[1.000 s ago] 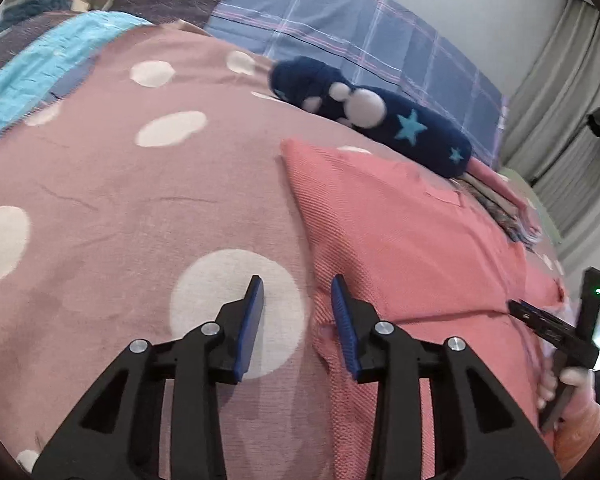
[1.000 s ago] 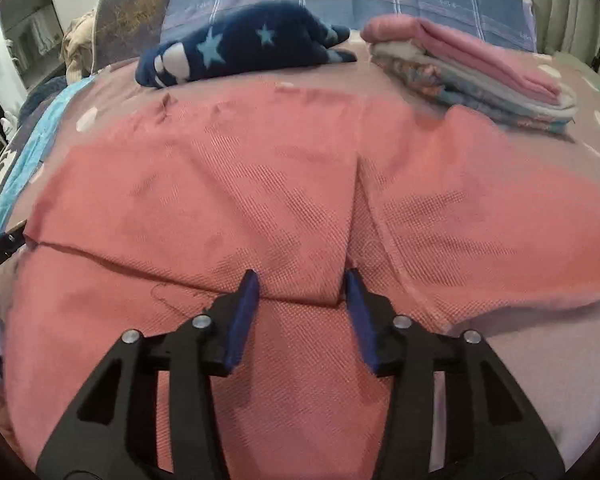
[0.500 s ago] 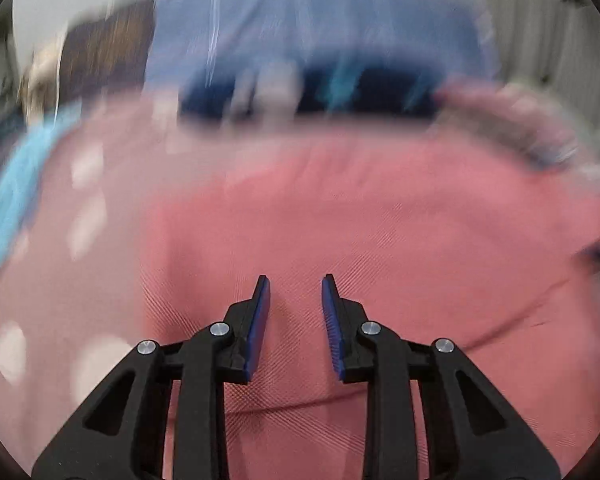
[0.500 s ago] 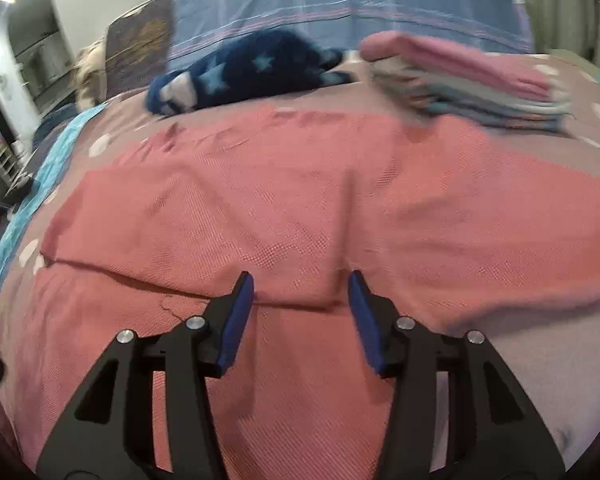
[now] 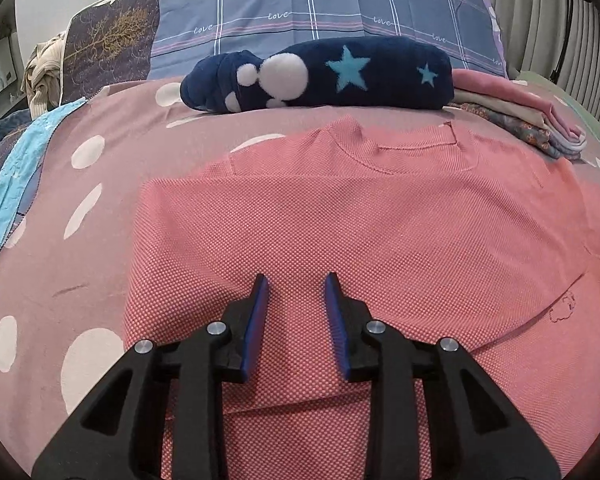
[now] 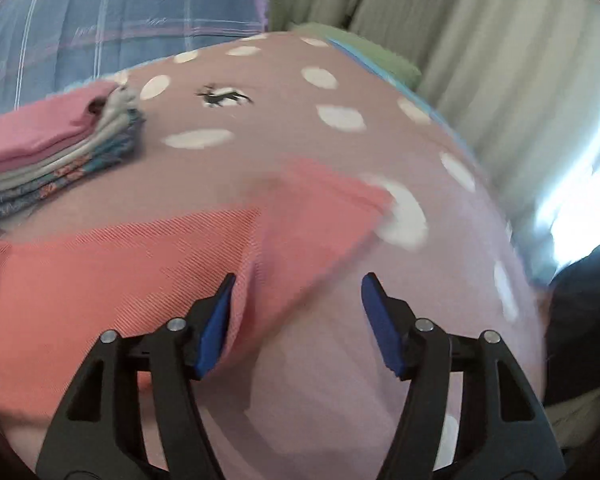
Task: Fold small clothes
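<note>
Coral waffle-knit shirt (image 5: pixel 340 220) is spread under the part-open, empty left gripper (image 5: pixel 296 292), and its unfolded sleeve (image 6: pixel 320 208), just ahead of the opening, empty right gripper (image 6: pixel 296 292), is best pinched at the cuff and folded inward.

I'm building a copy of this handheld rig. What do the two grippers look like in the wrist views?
Both look alike: the left gripper and right gripper each have two matte black plastic fingers with triangular cut-outs, silver round screw heads at the joints, and flat blue pads on the inner faces. No cables, markings or sleeves show.
</note>
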A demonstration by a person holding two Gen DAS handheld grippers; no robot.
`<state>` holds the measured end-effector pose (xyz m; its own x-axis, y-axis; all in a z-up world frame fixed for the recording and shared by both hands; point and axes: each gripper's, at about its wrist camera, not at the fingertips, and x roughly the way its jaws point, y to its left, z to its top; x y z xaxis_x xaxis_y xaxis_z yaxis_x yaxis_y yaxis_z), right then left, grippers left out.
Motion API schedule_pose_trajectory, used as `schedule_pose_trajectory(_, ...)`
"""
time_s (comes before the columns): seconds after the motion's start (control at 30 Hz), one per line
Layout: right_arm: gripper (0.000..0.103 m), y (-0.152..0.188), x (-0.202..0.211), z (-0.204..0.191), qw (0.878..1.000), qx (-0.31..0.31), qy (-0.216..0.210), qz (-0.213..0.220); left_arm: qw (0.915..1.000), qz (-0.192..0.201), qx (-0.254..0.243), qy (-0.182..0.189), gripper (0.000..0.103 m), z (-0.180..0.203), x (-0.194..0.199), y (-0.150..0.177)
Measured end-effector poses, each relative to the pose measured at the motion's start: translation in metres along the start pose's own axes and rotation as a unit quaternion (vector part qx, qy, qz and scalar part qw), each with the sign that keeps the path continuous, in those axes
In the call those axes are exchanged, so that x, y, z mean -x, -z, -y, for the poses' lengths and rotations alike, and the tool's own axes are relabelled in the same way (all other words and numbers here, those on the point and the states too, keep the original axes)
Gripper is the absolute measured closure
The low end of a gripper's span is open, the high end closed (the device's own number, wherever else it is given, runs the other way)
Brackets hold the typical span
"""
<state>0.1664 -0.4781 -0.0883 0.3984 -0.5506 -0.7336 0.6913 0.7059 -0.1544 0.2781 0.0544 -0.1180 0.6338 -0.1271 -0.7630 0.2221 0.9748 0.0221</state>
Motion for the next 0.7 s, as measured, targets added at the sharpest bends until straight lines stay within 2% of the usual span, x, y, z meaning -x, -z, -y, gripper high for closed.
schedule_pose_trajectory(0.1,0.038,0.016,0.007,0.049,0.993,-0.094,-0.075,-0.01,0.9999,0.001,-0.007,-0.008,0.071,0.003,0.0,0.0)
schedule_pose_trajectory(0.13,0.038,0.019,0.009,0.064,0.985,-0.132,-0.11,-0.011,0.9999,0.002,-0.007,-0.009,0.071,0.003,0.0,0.0)
schedule_pose_trajectory(0.23,0.038,0.016,0.004,0.081,0.962,-0.194,-0.189,-0.023,1.0,0.002,-0.002,-0.002,0.071,0.001,0.0,0.0)
schedule_pose_trajectory(0.27,0.038,0.012,-0.001,0.081,0.958,-0.203,-0.199,-0.026,1.0,0.003,0.0,0.0,0.071,0.001,0.0,0.001)
schedule_pose_trajectory(0.37,0.036,-0.004,-0.016,0.078,0.953,-0.228,-0.197,-0.02,1.0,0.003,0.004,0.006,0.071,-0.001,0.001,0.001)
schedule_pose_trajectory(0.4,0.039,-0.006,-0.02,0.078,0.949,-0.245,-0.199,-0.017,1.0,0.003,0.005,0.007,0.071,-0.002,0.001,0.001)
schedule_pose_trajectory(0.43,0.054,-0.01,-0.026,0.081,0.94,-0.271,-0.206,-0.014,0.9999,0.004,0.008,0.01,0.071,-0.003,0.001,0.001)
schedule_pose_trajectory(0.47,0.087,-0.012,-0.031,0.082,0.933,-0.285,-0.22,-0.016,0.9999,0.004,0.009,0.013,0.071,-0.003,0.001,0.001)
schedule_pose_trajectory(0.5,0.099,-0.011,-0.036,0.085,0.923,-0.299,-0.243,-0.022,0.9997,0.004,0.013,0.018,0.071,-0.005,0.0,0.001)
schedule_pose_trajectory(0.53,0.099,-0.014,-0.036,0.081,0.915,-0.312,-0.253,-0.026,0.9996,0.004,0.016,0.022,0.071,-0.006,0.001,0.001)
schedule_pose_trajectory(0.63,0.099,-0.031,0.0,0.05,0.921,-0.266,-0.285,0.022,0.9988,0.005,0.028,0.039,0.07,-0.011,0.001,0.001)
schedule_pose_trajectory(0.7,0.099,-0.04,0.033,0.008,0.912,-0.219,-0.345,0.046,0.9981,0.006,0.033,0.052,0.065,-0.013,0.002,0.001)
